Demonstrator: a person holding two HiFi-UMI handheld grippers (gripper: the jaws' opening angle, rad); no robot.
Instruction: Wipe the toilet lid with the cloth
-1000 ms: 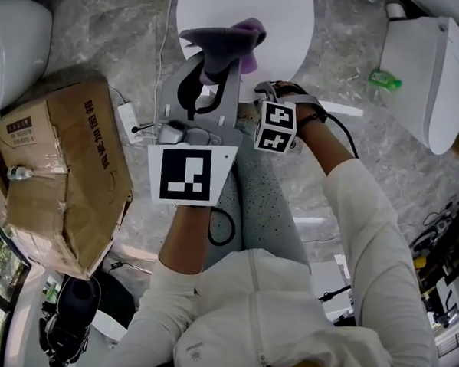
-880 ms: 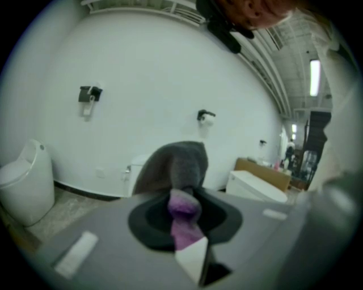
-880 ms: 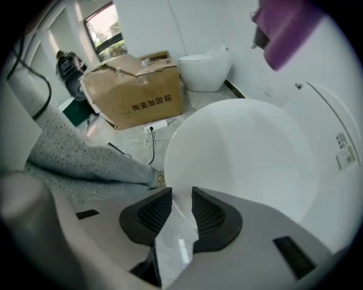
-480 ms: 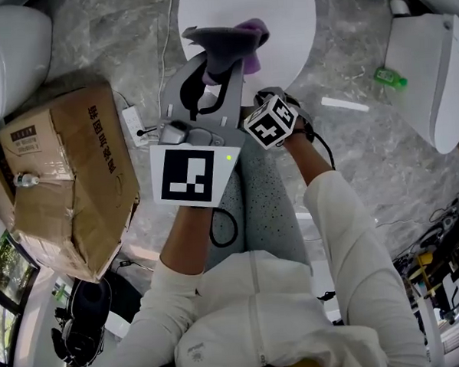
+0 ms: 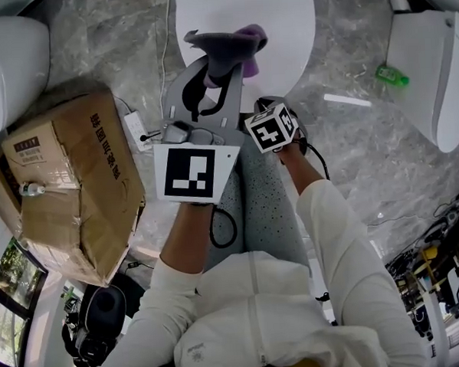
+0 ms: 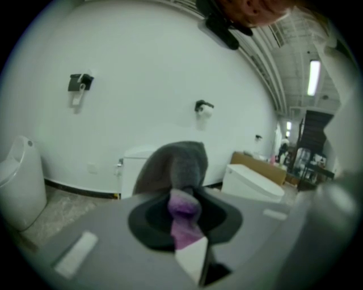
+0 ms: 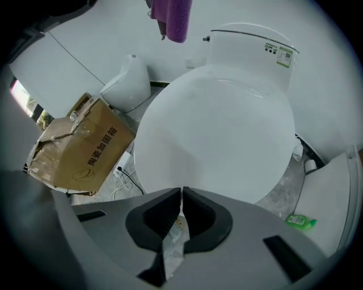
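The white toilet lid (image 5: 279,23) lies shut at the top of the head view, and it fills the middle of the right gripper view (image 7: 215,130). My left gripper (image 5: 220,67) is shut on a grey and purple cloth (image 5: 227,45), held over the lid's near edge. In the left gripper view the cloth (image 6: 182,187) bunches up between the jaws. My right gripper (image 7: 181,197) points steeply down beside the lid's front. Its jaws have just been closing and now meet with nothing between them. Its marker cube (image 5: 272,128) hides them in the head view.
A taped cardboard box (image 5: 68,180) sits on the floor at the left, with a power strip (image 5: 138,130) and cables beside it. Another white toilet (image 5: 431,68) stands at the right, a green bottle (image 5: 385,75) near it. A white fixture (image 5: 8,60) is at top left.
The right gripper has rolled at the wrist, so its cube shows a different face, and it has drawn in closer to the left gripper. The left gripper still holds the cloth.
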